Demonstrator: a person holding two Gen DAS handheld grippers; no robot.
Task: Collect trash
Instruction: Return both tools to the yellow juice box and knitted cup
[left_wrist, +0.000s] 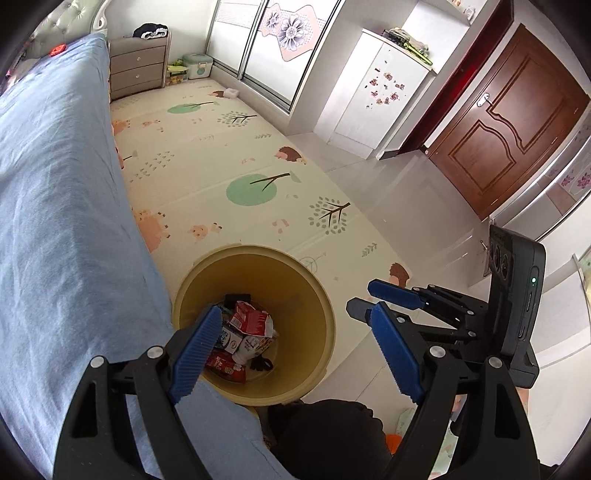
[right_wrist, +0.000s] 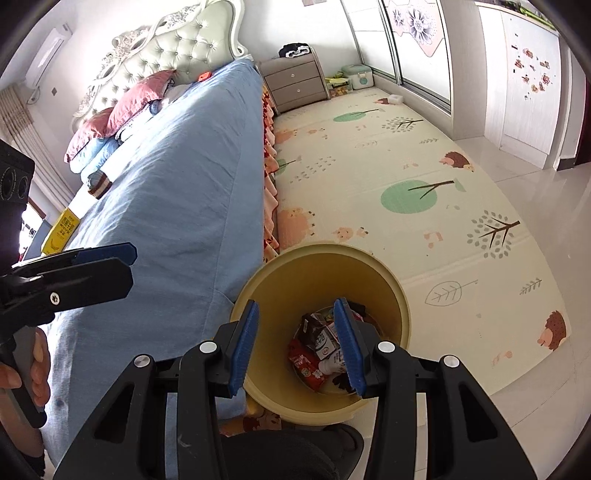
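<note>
Both wrist cameras look steeply down from close above; they share the yellow bin (left_wrist: 255, 325) (right_wrist: 321, 332), bed (left_wrist: 55, 184) (right_wrist: 177, 177) and play mat (left_wrist: 229, 147) (right_wrist: 406, 166)

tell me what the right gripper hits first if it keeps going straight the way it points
Probably the trash pile inside the yellow bin: the open, empty right gripper aims into its mouth, though depth is unclear.

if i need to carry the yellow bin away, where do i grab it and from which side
Probably the rim of the bin, from above on the side away from the bed. The bin stands upright and open-topped, its thin lip fits between fingers, one inside and one outside. The bed side looks tight against the sheet, while the mat side is free. Trash sits low, clear of the rim.
</note>
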